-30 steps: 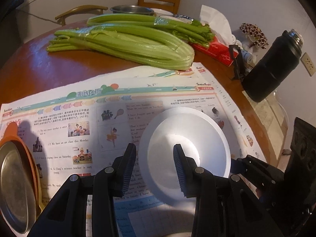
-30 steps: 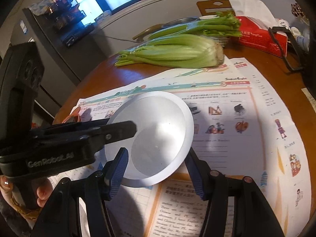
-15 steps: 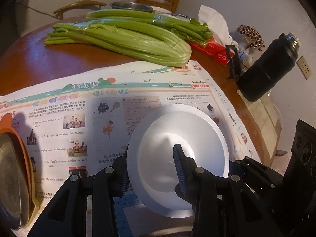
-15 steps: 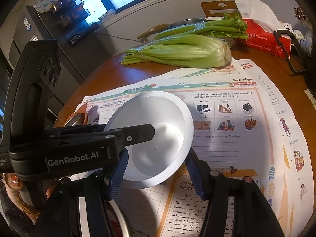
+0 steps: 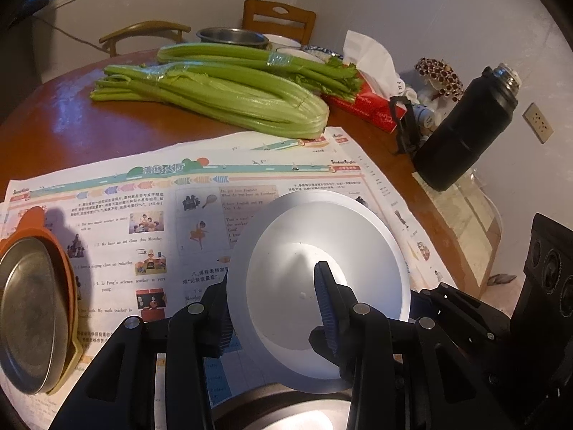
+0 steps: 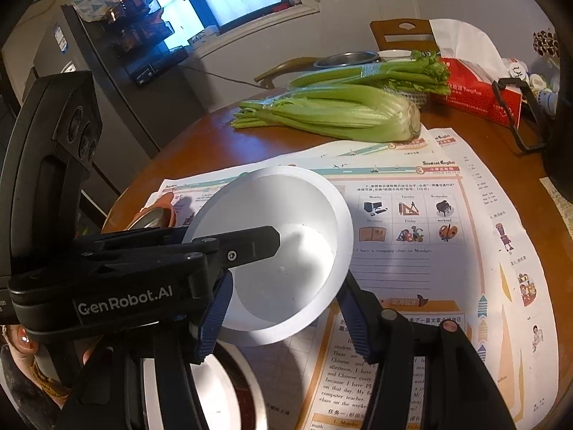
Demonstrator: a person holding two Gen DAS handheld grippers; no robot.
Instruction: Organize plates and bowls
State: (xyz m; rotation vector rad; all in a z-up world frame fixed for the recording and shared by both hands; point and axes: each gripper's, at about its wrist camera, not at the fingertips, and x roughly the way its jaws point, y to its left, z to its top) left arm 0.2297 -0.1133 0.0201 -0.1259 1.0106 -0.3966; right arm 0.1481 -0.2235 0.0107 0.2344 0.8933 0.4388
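Observation:
A white bowl (image 5: pixel 318 286) is tilted and held off the table. My left gripper (image 5: pixel 272 308) is shut on its rim, one finger inside the bowl and one outside. In the right wrist view the same white bowl (image 6: pixel 286 251) sits between the fingers of my right gripper (image 6: pixel 283 315), whose jaws stand wide apart around it; the left gripper's finger (image 6: pixel 250 243) reaches into the bowl. Below the bowl lies another dish with a dark rim and pale inside (image 6: pixel 222 390), also seen at the bottom of the left wrist view (image 5: pixel 283 412). A steel plate in an orange tray (image 5: pixel 32 319) lies at the left.
Newspaper sheets (image 5: pixel 143 222) cover the round wooden table (image 5: pixel 53 107). Celery bunches (image 5: pixel 222 89), a red tissue box (image 5: pixel 372 107), a black flask (image 5: pixel 465 125) and a steel bowl (image 5: pixel 232 36) stand at the back. Chairs stand behind the table.
The left gripper has closed on the white bowl's rim and lifted it, tilting it up off the newspaper. The right gripper stays open around the bowl.

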